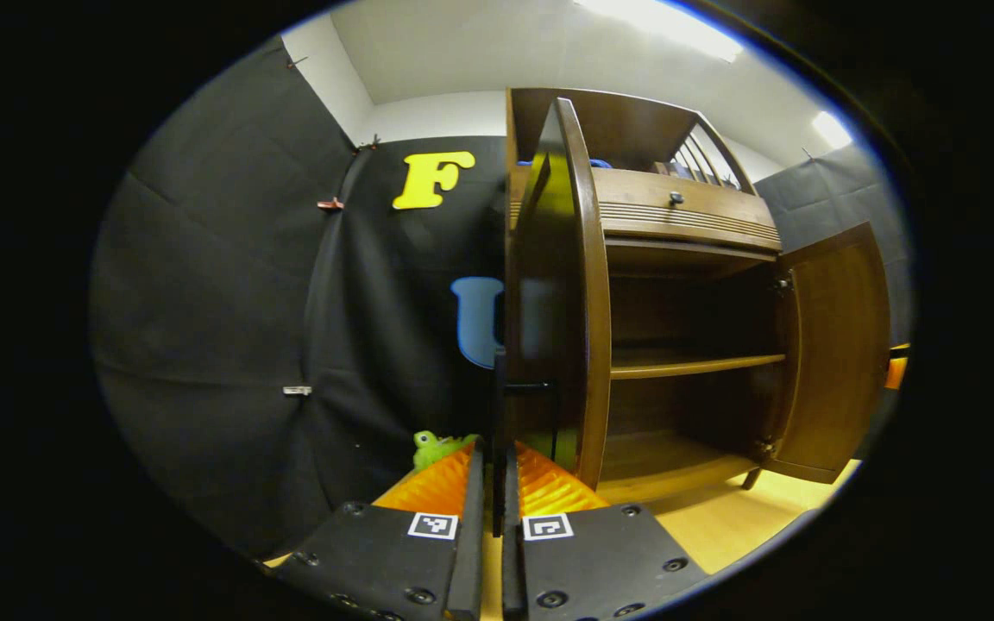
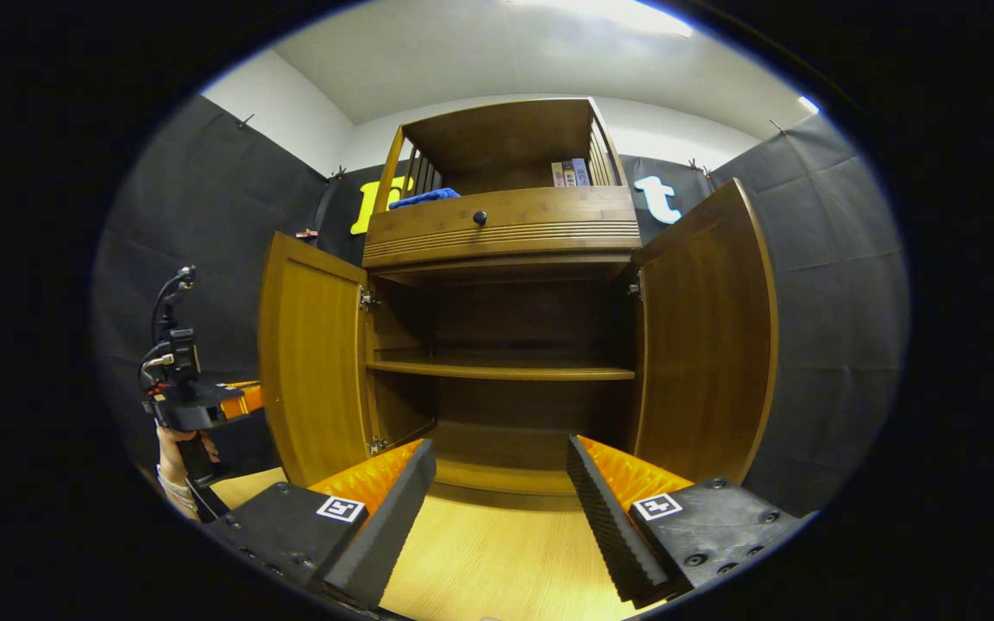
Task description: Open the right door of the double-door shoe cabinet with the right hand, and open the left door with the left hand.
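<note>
Left gripper (image 1: 491, 483): bottom centre, fingers clenched on the left door's handle (image 1: 530, 390).
Right gripper (image 2: 501, 492): bottom centre, released, grasping nothing.
Left door (image 2: 311, 362): centre-left, swung open.
Right door (image 2: 704, 345): centre-right, fully open.
Remaining: apparently only letting go.

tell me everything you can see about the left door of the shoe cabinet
The left door is a brown, glossy, wood-looking panel with a raised frame, hung by two metal hinges on the cabinet. It stands swung wide open, upright. In the left gripper view it is seen edge-on, a thin dark handle on its face just ahead of the left tool, whose fingers are nearly closed. Contact is unclear.
</note>
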The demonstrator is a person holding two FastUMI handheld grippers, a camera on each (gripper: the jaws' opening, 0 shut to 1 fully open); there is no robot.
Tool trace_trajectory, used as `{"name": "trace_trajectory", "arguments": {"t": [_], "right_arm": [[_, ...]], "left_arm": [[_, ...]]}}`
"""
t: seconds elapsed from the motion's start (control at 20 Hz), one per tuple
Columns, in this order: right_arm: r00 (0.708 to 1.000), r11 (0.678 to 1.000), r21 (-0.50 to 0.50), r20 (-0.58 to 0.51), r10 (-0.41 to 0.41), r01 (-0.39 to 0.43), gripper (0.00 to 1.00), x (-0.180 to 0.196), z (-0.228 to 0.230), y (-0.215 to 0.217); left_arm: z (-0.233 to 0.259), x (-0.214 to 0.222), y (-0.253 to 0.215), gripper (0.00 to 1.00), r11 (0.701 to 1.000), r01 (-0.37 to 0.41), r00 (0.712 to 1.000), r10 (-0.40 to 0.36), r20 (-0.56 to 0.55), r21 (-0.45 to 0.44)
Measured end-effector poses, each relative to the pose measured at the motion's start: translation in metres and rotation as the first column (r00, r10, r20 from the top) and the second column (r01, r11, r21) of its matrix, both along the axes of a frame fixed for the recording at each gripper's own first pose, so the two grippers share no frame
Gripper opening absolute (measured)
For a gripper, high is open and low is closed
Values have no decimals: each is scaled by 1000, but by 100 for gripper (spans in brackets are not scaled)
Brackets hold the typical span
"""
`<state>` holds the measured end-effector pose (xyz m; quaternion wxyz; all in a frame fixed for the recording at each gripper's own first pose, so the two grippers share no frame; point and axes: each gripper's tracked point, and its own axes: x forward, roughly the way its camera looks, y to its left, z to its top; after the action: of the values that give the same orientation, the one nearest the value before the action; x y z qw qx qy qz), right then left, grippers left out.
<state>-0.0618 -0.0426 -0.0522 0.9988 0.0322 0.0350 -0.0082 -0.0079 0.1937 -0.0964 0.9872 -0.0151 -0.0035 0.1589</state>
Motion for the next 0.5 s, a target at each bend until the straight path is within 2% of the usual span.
{"name": "trace_trajectory", "arguments": {"t": [0.2, 0.35, 0.5], "right_arm": [[1000, 1000, -19, -1, -14, 14, 96, 5, -1, -2], [1000, 1000, -18, -13, -8, 7, 97, 12, -5, 2], [1000, 1000, -12, -25, 3, -3, 97, 19, -9, 5]], "left_arm": [[7, -17, 2, 14, 997, 8, 1000, -6, 22, -76], [27, -35, -6, 13, 999, -1, 999, 3, 52, -35], [44, -44, -46, 13, 993, 105, 990, -100, 96, -48]]}}
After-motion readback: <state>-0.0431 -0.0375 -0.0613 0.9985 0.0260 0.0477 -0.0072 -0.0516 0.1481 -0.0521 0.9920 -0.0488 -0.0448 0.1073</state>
